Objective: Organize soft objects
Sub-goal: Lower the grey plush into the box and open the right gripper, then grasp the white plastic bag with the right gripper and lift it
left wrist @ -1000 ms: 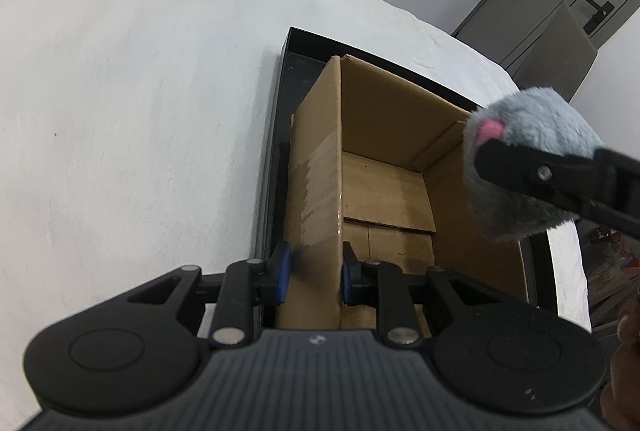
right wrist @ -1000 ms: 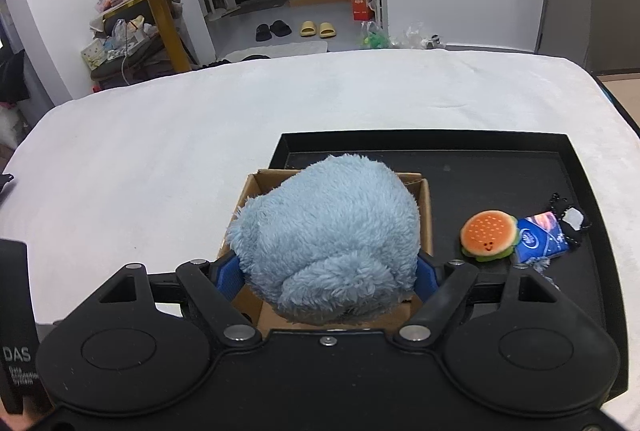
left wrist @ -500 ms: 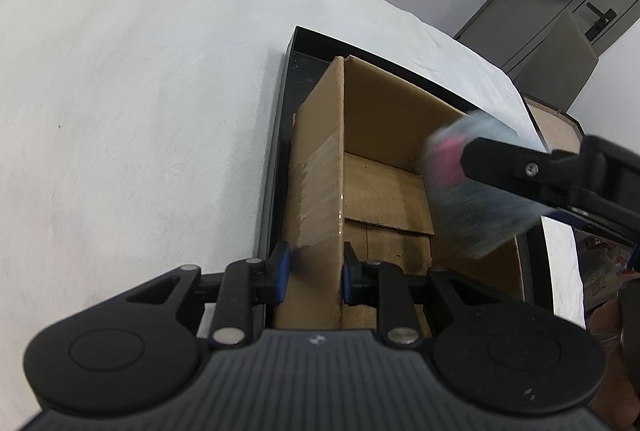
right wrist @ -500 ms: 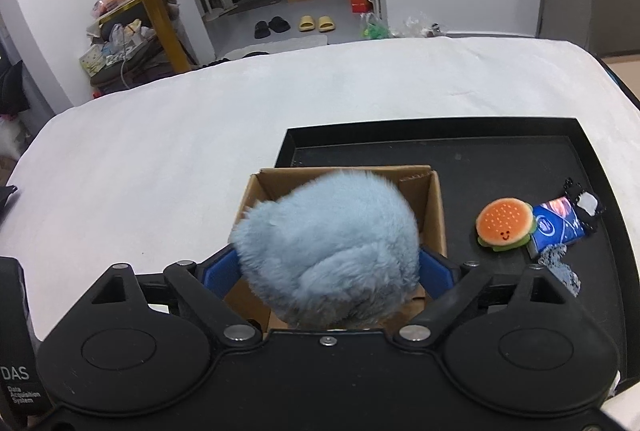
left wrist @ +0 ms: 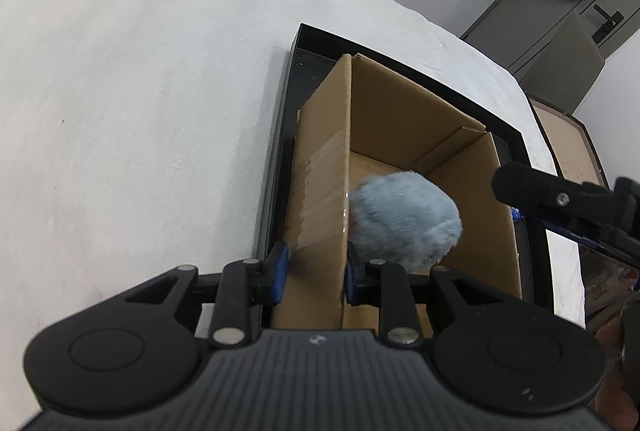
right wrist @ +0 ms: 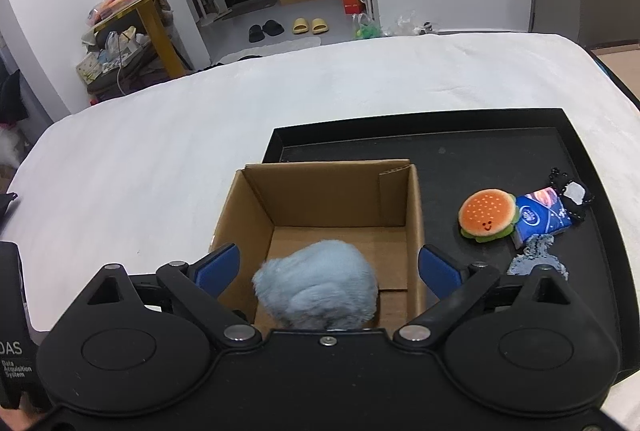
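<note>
On the black tray (right wrist: 592,271), to the right of the cardboard box (right wrist: 396,199), lie a small burger plush (right wrist: 487,215), a blue tissue packet (right wrist: 540,217) touching it, a black keychain thing (right wrist: 572,191) at the packet's far end, and a scrap of grey-blue knit cloth (right wrist: 538,257) just nearer than the packet. The tray sits on a bench covered in white cloth (right wrist: 200,135), towards its right edge, and the box stands in the tray's left part, close against the tray's left rim. Past the bench's far edge there are slippers on the floor and a yellow side table piled with clutter.

The box is open at the top. Inside it, in the near part against the left wall, is the fluffy blue plush (right wrist: 316,283); it looks a little blurred in the left view (left wrist: 404,219). Nothing else shows inside.

The left tongs (left wrist: 314,271) are pinched on the box's near-left wall, one blue pad outside and one inside. The right tongs (right wrist: 328,267) are spread wide, wider than the box, above its near edge, holding nothing; one black finger of theirs (left wrist: 560,199) reaches over the box's right wall.
</note>
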Demonstrator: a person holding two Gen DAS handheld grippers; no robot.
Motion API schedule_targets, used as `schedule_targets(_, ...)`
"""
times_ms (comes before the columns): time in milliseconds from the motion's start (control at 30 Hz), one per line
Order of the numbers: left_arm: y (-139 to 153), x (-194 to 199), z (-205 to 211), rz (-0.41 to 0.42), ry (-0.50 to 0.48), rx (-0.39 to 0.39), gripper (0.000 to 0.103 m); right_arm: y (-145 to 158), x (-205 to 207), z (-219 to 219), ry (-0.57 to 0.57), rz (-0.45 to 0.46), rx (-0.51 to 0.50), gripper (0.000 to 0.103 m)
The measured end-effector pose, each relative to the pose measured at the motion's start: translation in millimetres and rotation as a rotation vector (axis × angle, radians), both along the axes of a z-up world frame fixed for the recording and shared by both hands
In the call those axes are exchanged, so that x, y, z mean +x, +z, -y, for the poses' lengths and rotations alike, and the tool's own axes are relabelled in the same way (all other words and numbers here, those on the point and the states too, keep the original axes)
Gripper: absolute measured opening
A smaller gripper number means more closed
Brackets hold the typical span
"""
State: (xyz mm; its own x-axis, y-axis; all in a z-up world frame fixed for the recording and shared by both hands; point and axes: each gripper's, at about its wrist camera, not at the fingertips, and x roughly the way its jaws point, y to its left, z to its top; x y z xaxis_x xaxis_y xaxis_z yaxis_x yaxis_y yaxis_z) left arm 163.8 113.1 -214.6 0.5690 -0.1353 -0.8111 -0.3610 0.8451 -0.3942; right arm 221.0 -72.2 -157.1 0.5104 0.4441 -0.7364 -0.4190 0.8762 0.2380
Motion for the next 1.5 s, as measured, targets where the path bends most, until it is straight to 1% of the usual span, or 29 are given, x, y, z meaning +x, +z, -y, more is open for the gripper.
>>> schedule_targets(67, 1, 1, 1, -0.002, 0.002, 0.004, 0.027, 1, 0, 6, -0.001, 0.013, -0.004, 0.096)
schedule_targets(200, 6, 5, 7, -0.01, 0.001, 0.036, 0.034, 4, 1, 20, -0.015, 0.037, -0.012, 0.096)
schedule_targets(267, 9, 6, 10, -0.007, 0.0, 0.048, 0.039, 4, 3, 29, -0.029, 0.039, -0.013, 0.096)
schedule_targets(333, 11, 7, 12, -0.002, 0.005, 0.052, 0.048, 2, 4, 37, -0.038, 0.038, -0.021, 0.096)
schedule_targets(367, 12, 7, 13, 0.001, 0.009, 0.053, 0.049, 1, 5, 41, -0.042, 0.037, -0.026, 0.096)
schedule_targets(433, 16, 6, 15, 0.005, 0.015, 0.06, 0.056, -3, 7, 48, -0.048, 0.031, -0.04, 0.096)
schedule_targets(533, 19, 5, 17, 0.001, 0.018, 0.077, 0.063, -8, 10, 58, -0.066, 0.022, -0.045, 0.096)
schedule_targets(600, 20, 6, 17, -0.003, 0.021, 0.082, 0.066, -10, 12, 66, -0.08, 0.014, -0.042, 0.096)
schedule_targets(700, 22, 6, 21, -0.009, 0.018, 0.086, 0.068, -15, 14, 80, -0.101, -0.002, -0.051, 0.096)
schedule_targets(733, 22, 7, 22, -0.011, 0.015, 0.086, 0.069, -16, 15, 85, -0.107, -0.015, -0.075, 0.096)
schedule_targets(833, 21, 10, 26, -0.022, 0.003, 0.091, 0.072, -22, 16, 100, -0.134, -0.038, -0.101, 0.096)
schedule_targets(1133, 24, 14, 37, -0.046, -0.025, 0.132, 0.074, -39, 15, 147, -0.216, -0.1, -0.138, 0.096)
schedule_targets(1300, 25, 17, 42, -0.056, -0.047, 0.143, 0.075, -48, 15, 163, -0.236, -0.124, -0.156, 0.096)
schedule_targets(1500, 22, 23, 48, -0.073, -0.067, 0.148, 0.076, -66, 16, 175, -0.26, -0.171, -0.193, 0.096)
